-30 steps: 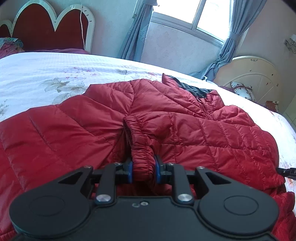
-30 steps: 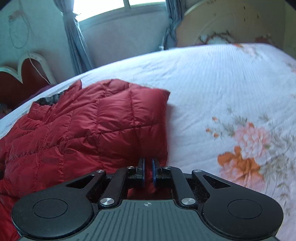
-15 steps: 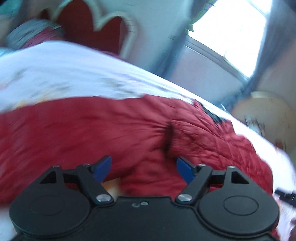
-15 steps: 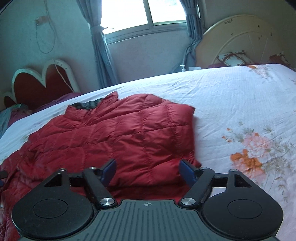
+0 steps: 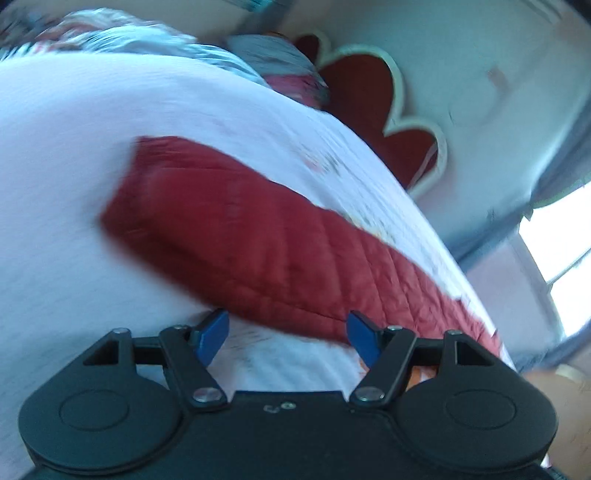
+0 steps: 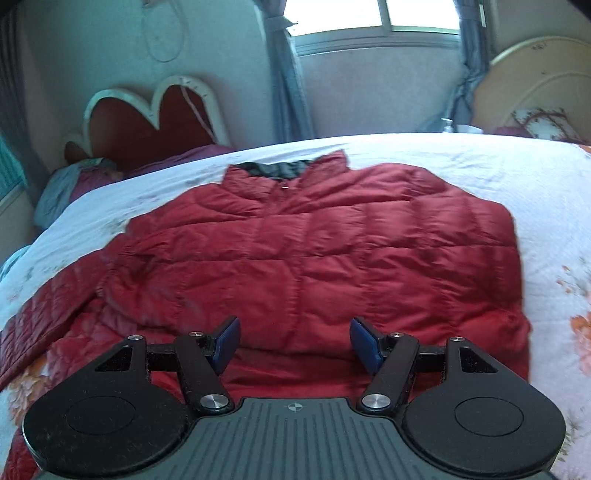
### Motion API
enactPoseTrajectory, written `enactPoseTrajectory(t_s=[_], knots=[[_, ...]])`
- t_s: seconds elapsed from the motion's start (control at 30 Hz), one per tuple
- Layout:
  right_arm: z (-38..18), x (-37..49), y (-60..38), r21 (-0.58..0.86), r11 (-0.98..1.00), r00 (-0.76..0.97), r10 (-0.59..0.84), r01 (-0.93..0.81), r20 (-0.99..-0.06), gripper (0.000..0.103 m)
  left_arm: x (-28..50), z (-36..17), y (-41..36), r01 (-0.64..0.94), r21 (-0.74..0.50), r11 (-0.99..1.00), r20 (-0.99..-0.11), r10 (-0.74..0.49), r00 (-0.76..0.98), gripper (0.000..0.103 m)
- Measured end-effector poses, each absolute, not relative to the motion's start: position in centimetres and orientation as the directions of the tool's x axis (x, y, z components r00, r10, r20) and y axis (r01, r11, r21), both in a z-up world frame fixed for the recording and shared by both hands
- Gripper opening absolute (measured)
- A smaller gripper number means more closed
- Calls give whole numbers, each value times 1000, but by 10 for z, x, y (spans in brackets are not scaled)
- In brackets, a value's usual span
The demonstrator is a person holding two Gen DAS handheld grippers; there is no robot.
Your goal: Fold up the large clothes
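Bedspread under red jacket — left view blurred, sleeve cut off

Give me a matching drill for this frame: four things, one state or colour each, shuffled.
1. jacket
2. left gripper
3. collar lining
4. headboard

A. dark, at the neck opening
B. red, spread on the bed
C. heart-shaped, white-rimmed
D. open, holding nothing

Pairs: 1-B, 2-D, 3-A, 4-C

Bedroom as I see it from here

Ahead, a daylit window with grey-blue curtains; a red heart-shaped headboard at left, a cream headboard at right, a white floral bedspread below.
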State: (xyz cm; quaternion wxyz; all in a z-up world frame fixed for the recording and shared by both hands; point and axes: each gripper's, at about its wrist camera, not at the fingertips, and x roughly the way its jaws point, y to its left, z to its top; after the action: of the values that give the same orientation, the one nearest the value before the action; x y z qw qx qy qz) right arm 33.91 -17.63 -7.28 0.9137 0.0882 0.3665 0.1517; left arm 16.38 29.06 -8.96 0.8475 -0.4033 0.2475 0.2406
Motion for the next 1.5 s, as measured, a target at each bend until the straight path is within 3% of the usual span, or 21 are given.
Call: enactPoseTrajectory(t_s=[0.27,0.33,0.43,0.47,0.57,0.73,0.93,1.3,1.5], knots=[[-66,343,-159,263,938,696,346,-228,-630,66,160,-101,330,-621,-694,363,-544,301,783,65],[-63,344,-162,265,941,704,333,-208,-628,66,166,-102,341,-624,-703,341,-536,324,780,60],[-60,345,-168,265,948,718,308,-177,-624,66,177,-106,360,-624,-705,337,-539,318,780,33],[-59,345,-170,264,950,721,302,-169,-624,66,181,-108,367,-627,-703,334,-545,313,778,15],[-58,345,-176,256,956,732,277,-143,-623,66,192,-104,372,-624,-697,352,-531,332,780,9],[-58,349,-190,266,960,747,239,-86,-620,66,220,-73,350,-550,-656,518,-459,305,835,7],[-54,352,-209,299,954,768,211,-26,-605,66,289,-41,287,-379,-552,743,-417,148,897,7],[-52,346,-243,353,935,785,185,45,-591,66,379,-29,133,-18,-424,906,-452,-194,871,7],[-55,341,-267,380,920,791,160,97,-590,66,406,-37,35,218,-299,929,-514,-350,783,7]])
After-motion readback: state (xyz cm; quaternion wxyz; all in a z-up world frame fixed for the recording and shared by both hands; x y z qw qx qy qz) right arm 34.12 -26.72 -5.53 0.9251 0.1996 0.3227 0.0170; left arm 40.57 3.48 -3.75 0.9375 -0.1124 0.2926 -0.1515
